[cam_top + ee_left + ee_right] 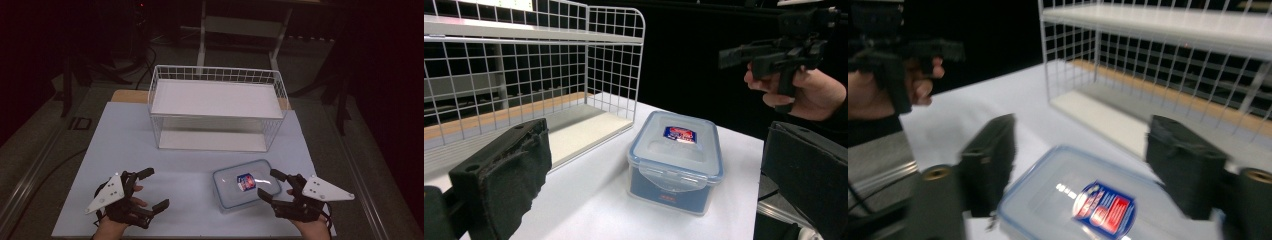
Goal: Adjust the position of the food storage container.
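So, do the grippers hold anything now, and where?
Nothing is held. The left gripper is open over bare table; the right gripper hangs open over the lidded plastic box, jaws not gripping it.

The table [150,150] is seen from above; the lidded box [675,160] and wire rack [1168,65] are shared by both close, low gripper views.

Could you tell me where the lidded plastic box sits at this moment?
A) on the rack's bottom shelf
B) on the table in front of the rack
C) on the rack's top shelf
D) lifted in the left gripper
B: the box rests on the table, nearer the person than the rack, with the right gripper at its edge and the left gripper apart from it.
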{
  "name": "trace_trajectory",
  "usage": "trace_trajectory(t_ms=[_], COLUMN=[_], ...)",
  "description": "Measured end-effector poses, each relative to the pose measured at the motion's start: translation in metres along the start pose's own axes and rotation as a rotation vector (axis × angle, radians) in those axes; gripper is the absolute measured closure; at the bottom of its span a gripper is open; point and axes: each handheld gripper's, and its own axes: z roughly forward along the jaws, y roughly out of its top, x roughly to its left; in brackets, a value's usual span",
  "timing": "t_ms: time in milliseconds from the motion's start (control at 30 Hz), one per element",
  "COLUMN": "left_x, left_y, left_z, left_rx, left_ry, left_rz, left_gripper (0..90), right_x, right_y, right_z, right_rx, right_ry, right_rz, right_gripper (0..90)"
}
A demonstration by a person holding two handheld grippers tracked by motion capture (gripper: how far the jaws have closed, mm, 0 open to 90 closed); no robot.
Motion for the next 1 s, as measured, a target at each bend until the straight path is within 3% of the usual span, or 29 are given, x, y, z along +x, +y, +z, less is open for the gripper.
trace_trajectory(t_ms=[33,100,133,167,233,300,567,1000], left_x=[0.0,0.001,0.001,0.001,0.001,0.001,0.002,0.001], left_y=[0.0,0.0,0.0,-0.001,-0.001,-0.001,-0.003,-0.007], left_z=[0.0,0.001,0.001,0.001,0.001,0.002,0.005,0.008], left_rx=[0.0,0.004,0.004,0.004,0.006,0.01,0.036,0.089], left_ry=[0.0,0.0,0.0,-0.002,-0.001,-0.004,-0.016,-0.006], left_rz=[0.0,-0.002,-0.002,-0.005,-0.008,-0.007,-0.014,0.014], left_gripper=[0.0,0.0,0.0,0.0,0.0,0.0,0.0,0.0], right_x=[0.0,0.005,0.005,0.008,0.008,0.009,0.014,0.024], right_y=[0.0,-0.009,-0.009,-0.014,-0.014,-0.023,-0.038,-0.057], right_z=[0.0,0.006,0.006,0.01,0.01,0.017,0.03,0.053], right_rx=[0.0,0.058,0.058,0.087,0.087,0.122,0.201,0.329], right_ry=[0.0,-0.007,-0.007,-0.003,-0.003,0.041,0.118,0.234], right_rz=[0.0,-0.022,-0.022,-0.041,-0.041,-0.02,-0.05,-0.097], right_gripper=[36.6,49.2,49.2,55.5,55.5,64.0,89.8,90.0])
